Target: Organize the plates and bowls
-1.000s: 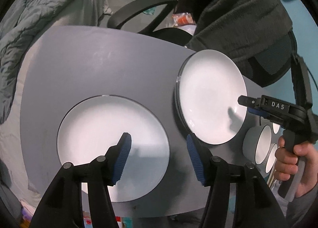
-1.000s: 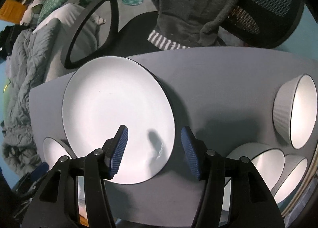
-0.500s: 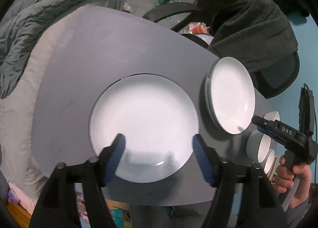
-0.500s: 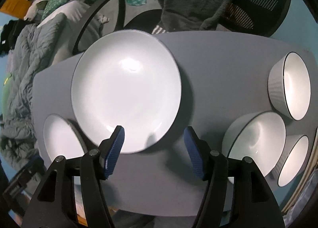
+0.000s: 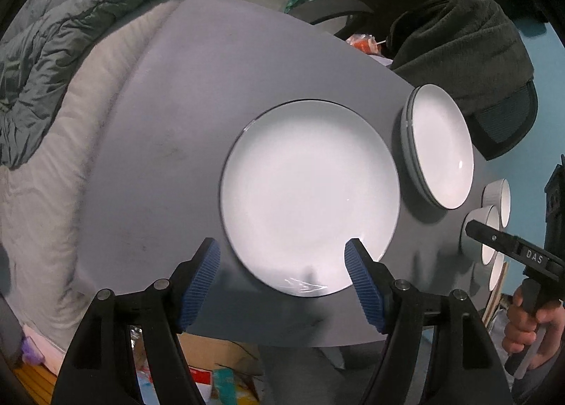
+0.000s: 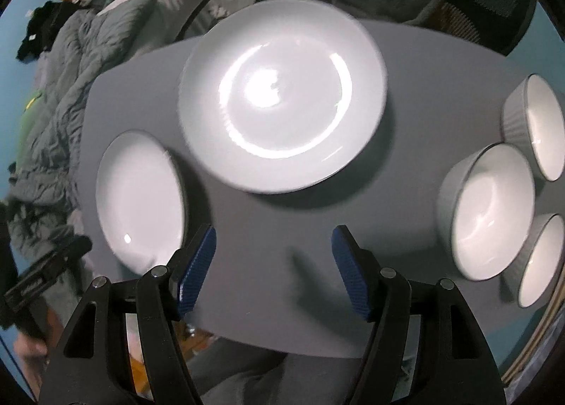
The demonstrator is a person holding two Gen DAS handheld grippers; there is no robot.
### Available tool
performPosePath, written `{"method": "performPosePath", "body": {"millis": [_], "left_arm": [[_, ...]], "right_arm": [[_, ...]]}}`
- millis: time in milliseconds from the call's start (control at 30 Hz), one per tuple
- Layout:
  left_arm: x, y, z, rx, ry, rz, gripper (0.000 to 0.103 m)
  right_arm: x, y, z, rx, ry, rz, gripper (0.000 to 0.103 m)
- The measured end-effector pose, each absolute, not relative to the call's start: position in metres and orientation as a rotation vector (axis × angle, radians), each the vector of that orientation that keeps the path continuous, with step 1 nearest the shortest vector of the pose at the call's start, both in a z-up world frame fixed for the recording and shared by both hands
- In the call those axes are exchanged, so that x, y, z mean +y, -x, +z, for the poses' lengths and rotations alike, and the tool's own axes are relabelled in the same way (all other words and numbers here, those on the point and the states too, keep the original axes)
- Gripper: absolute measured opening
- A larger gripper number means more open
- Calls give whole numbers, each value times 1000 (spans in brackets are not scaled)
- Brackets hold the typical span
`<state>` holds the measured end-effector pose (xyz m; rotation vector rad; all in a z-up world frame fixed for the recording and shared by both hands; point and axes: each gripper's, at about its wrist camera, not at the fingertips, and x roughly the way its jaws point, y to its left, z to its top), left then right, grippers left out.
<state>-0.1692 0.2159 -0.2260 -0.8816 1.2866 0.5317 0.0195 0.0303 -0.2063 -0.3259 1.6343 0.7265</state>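
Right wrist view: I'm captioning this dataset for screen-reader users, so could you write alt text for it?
An open right gripper with blue-padded fingers hovers empty above a grey table. Ahead sits a large white plate, with a second plate to its left and three white bowls clustered at the right edge.

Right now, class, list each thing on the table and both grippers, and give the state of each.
Single plate: flat on the table, empty, ungripped.
Plate stack: stacked, top plate empty.
Three bowls: upright, empty, side by side, not nested.
Left gripper: open, holding nothing.
Right gripper: open, holding nothing.
Table: bears all dishes.
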Motion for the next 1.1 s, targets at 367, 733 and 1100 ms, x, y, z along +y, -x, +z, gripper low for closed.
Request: {"method": "performPosePath", "body": {"millis": [367, 733, 1100], "left_arm": [[249, 165, -249, 1331, 810, 507, 74], [266, 143, -277, 1367, 774, 425, 74], [273, 132, -290, 1382, 792, 347, 44]], "right_arm": [[73, 18, -223, 1676, 356, 870, 68], [100, 30, -256, 1700, 345, 914, 68], [117, 33, -277, 1722, 361, 928, 36]]}}
